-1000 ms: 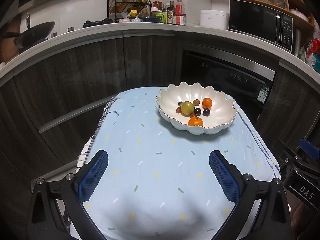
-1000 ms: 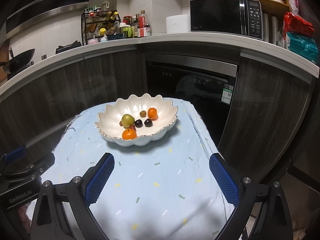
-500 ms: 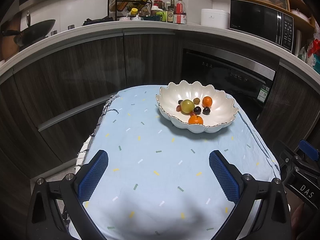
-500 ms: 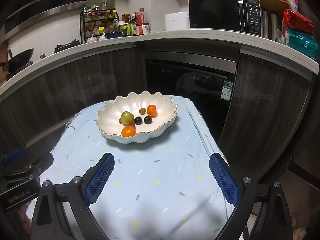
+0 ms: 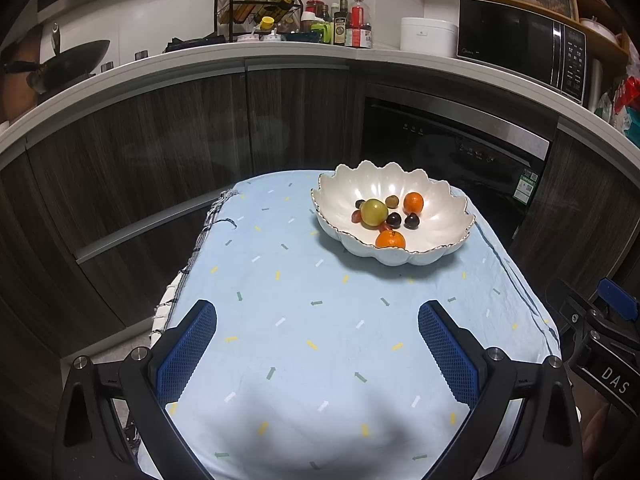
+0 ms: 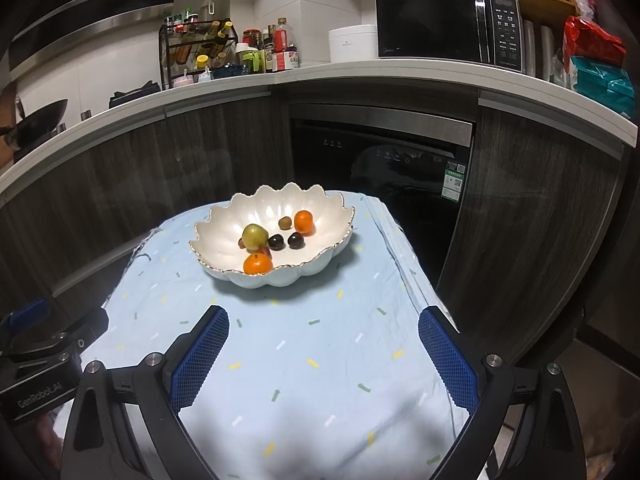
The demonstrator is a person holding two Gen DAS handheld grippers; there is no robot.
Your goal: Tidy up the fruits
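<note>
A white scalloped bowl (image 5: 440,216) (image 6: 224,224) stands at the far right of a table under a light blue cloth (image 5: 312,320) (image 6: 320,352). In it lie a green apple (image 5: 374,212) (image 6: 255,236), two oranges (image 5: 391,239) (image 6: 258,263), dark plums (image 5: 394,220) (image 6: 276,241) and a small brown fruit (image 5: 392,201). My left gripper (image 5: 318,326) is open and empty, above the near part of the cloth. My right gripper (image 6: 322,336) is open and empty, just short of the bowl.
Dark wood cabinets and a black built-in oven (image 5: 448,148) stand behind the table. The counter above carries a spice rack (image 5: 256,12), bottles, a white cooker (image 5: 428,34), a microwave (image 5: 520,52) and a wok (image 5: 68,64). The cloth hangs over the table edges.
Both views have tilted slightly, so the bowl sits a little higher in the frames. Both grippers stay open and nothing on the table has moved.
</note>
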